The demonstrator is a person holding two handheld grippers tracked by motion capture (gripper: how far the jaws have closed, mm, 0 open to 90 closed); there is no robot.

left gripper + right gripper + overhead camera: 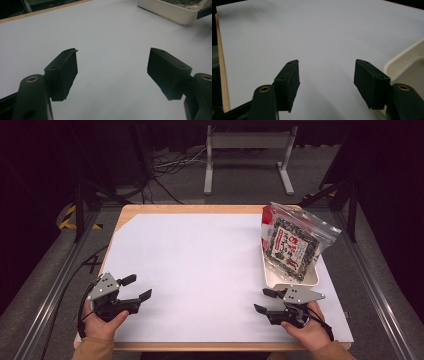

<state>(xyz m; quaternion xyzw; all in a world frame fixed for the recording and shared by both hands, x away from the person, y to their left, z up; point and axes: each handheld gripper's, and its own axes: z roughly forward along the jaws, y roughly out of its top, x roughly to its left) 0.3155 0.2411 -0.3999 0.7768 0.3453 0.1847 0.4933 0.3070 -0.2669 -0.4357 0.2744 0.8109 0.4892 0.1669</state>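
Note:
A clear zip bag holding a dark snack packet with red and white print lies in a cream tray at the table's right side. My left gripper rests near the front left corner, held by a hand, jaws wide apart with nothing between them. My right gripper sits just in front of the tray's near end, also open and empty. The tray's corner shows at the right in the right gripper view, and its side at the top right in the left gripper view.
A white sheet covers most of the wooden table. Beyond the far edge stand a grey metal stand and floor cables. Metal rails run along both sides.

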